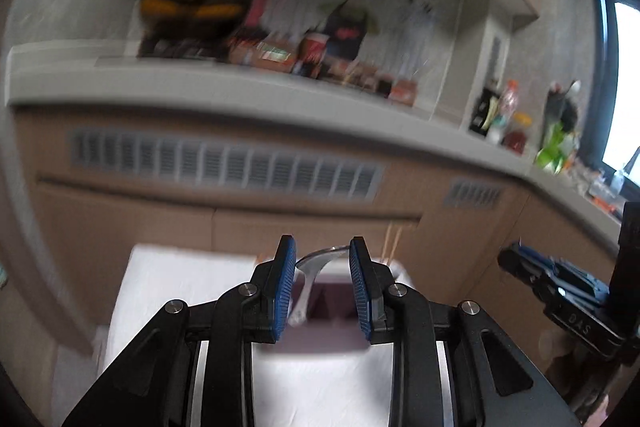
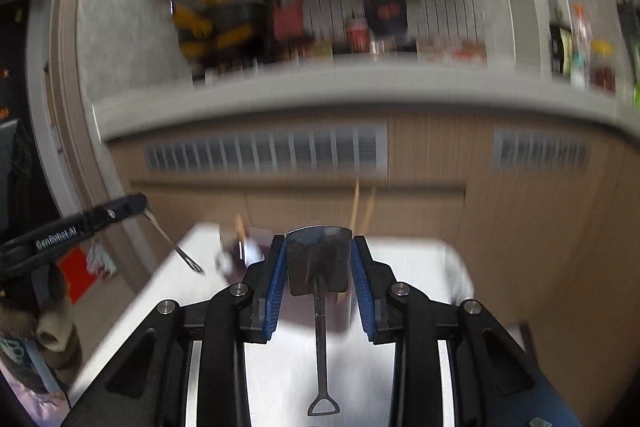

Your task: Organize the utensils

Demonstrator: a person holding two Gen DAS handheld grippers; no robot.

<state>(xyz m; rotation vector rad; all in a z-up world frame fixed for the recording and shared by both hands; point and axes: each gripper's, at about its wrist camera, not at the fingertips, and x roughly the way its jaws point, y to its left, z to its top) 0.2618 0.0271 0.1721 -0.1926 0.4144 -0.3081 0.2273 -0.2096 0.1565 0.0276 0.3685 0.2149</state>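
Note:
My right gripper point(image 2: 319, 259) is shut on a metal shovel-shaped spoon point(image 2: 319, 263); its flat blade sits between the blue pads and its handle points back toward the camera. My left gripper point(image 1: 322, 263) holds a metal fork point(image 1: 308, 281) between its blue pads; the right wrist view shows the fork point(image 2: 176, 247) hanging from the left gripper point(image 2: 120, 207), tines down over the white table point(image 2: 400, 267). A dark utensil holder point(image 1: 334, 301) stands on the table under both grippers, with wooden chopsticks point(image 2: 360, 205) sticking up from it.
A grey counter point(image 1: 240, 95) with bottles, cans and boxes runs behind the table, above tan cabinets with vent grilles point(image 1: 224, 163). My right gripper point(image 1: 560, 291) shows at the right of the left wrist view. Both views are blurred.

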